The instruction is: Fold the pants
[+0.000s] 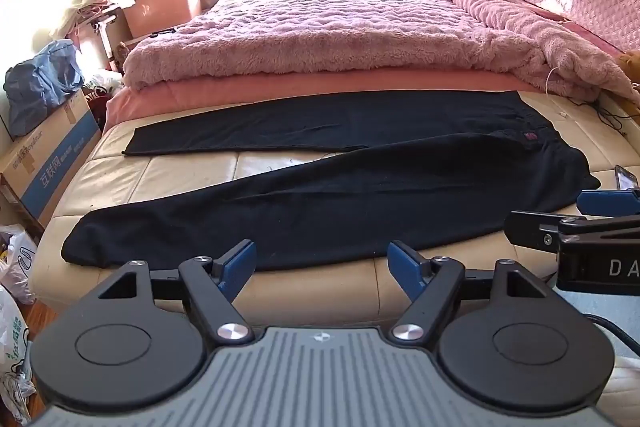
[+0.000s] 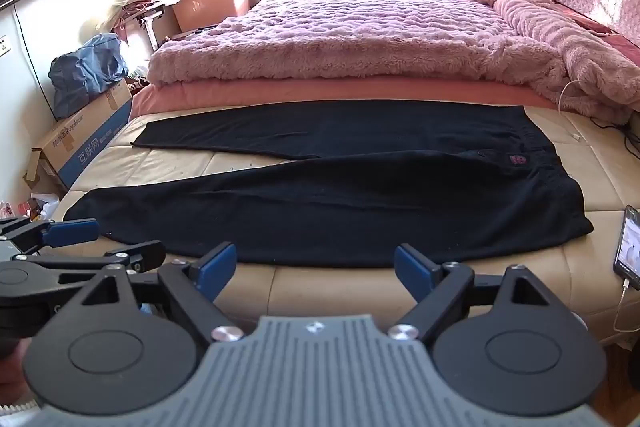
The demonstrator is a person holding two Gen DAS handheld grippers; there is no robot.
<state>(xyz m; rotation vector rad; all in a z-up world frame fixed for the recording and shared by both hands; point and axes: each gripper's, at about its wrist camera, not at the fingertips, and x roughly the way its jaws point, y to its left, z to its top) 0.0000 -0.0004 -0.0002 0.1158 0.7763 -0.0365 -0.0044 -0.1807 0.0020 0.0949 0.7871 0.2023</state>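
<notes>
1. The left gripper (image 1: 322, 267) is hovering over the near edge of the cream bench (image 1: 316, 291), its blue-padded fingers (image 1: 240, 261) spread wide and gripping nothing
2. The right gripper (image 2: 316, 269) is doing the same just beside it, fingers (image 2: 412, 269) released and touching nothing
3. The black pants (image 2: 320, 211) are lying flat across the bench, waistband to the right, both legs stretching left and splaying apart; the near leg's edge is sitting just beyond both sets of fingertips
4. A pink plastic bin (image 2: 216, 1) is standing by the bed with a carton and pillows stacked on it; a cardboard box (image 1: 52, 155) is carrying a blue bag (image 1: 44, 79)
5. The bench is looking smooth, tufted and leathery; the pants soft and matte; a fluffy pink blanket (image 1: 320, 27) is covering the bed behind; a phone (image 2: 628, 247) is leaning at the bench's right end
</notes>
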